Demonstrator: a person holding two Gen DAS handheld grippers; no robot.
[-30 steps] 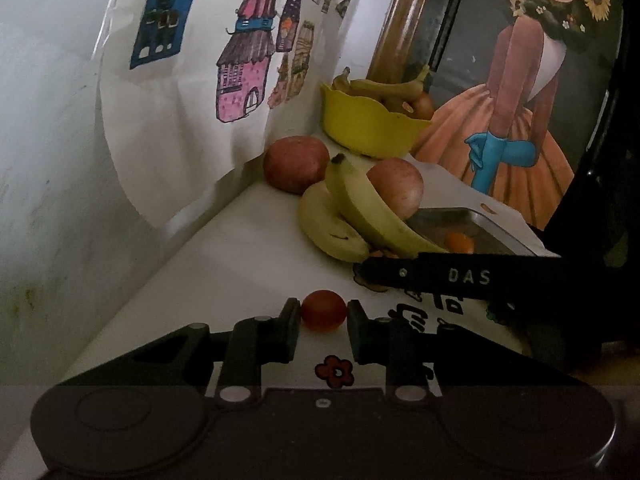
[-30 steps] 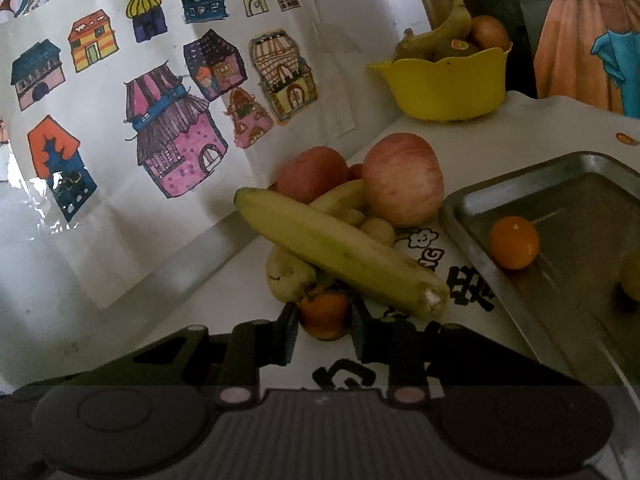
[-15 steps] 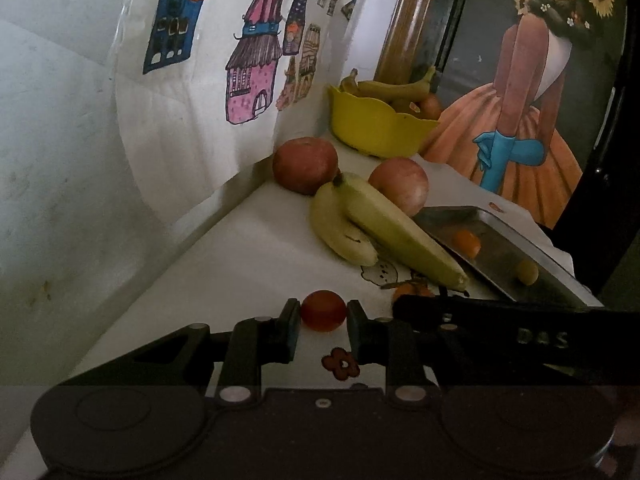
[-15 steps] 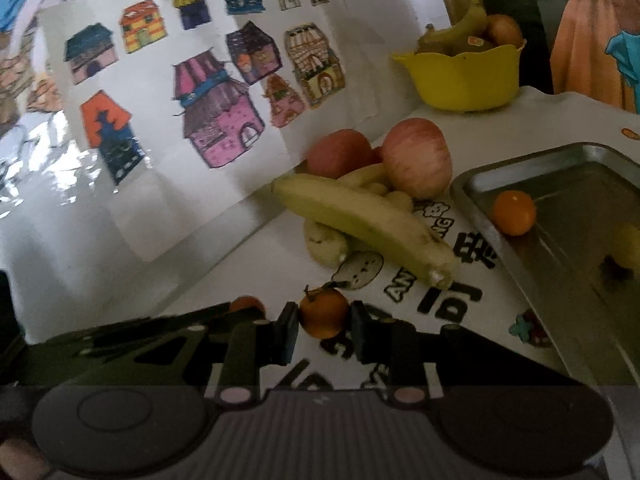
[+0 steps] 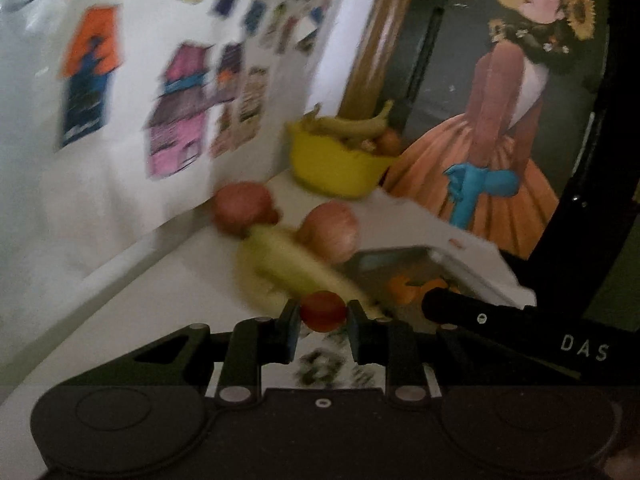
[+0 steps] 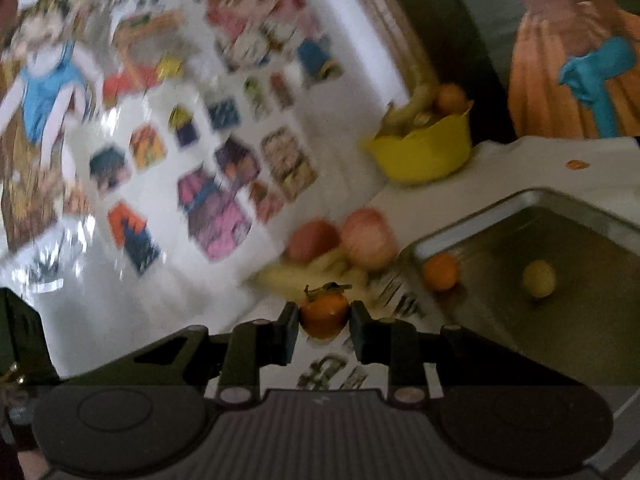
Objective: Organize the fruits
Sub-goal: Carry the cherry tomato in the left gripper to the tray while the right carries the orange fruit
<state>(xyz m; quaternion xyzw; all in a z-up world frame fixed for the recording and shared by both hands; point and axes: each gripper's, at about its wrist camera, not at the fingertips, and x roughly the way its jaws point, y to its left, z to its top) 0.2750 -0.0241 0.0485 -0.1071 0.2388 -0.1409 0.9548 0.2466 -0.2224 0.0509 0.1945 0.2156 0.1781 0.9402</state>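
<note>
My left gripper (image 5: 323, 312) is shut on a small red fruit (image 5: 323, 310), lifted above the white tabletop. My right gripper (image 6: 324, 314) is shut on a small orange tangerine (image 6: 325, 314) with a stem and leaves. Ahead lie two bananas (image 5: 296, 264) and two red apples (image 5: 334, 232) in a blurred heap. To the right is a metal tray (image 6: 532, 200) holding an orange fruit (image 6: 441, 271) and a small yellow fruit (image 6: 539, 278). In the left wrist view the right gripper's dark body (image 5: 500, 320) crosses in front of the tray (image 5: 472, 264).
A yellow bowl (image 5: 334, 164) with bananas and an orange stands at the back against the wall. Paper drawings of houses (image 6: 216, 204) cover the wall on the left. A painting of a figure in an orange dress (image 5: 500, 152) leans at the back right.
Both grippers rose and swung toward the tray with their fruits still held. The fruit heap now sits closer to the fingertips, and the picture is blurred by motion.
</note>
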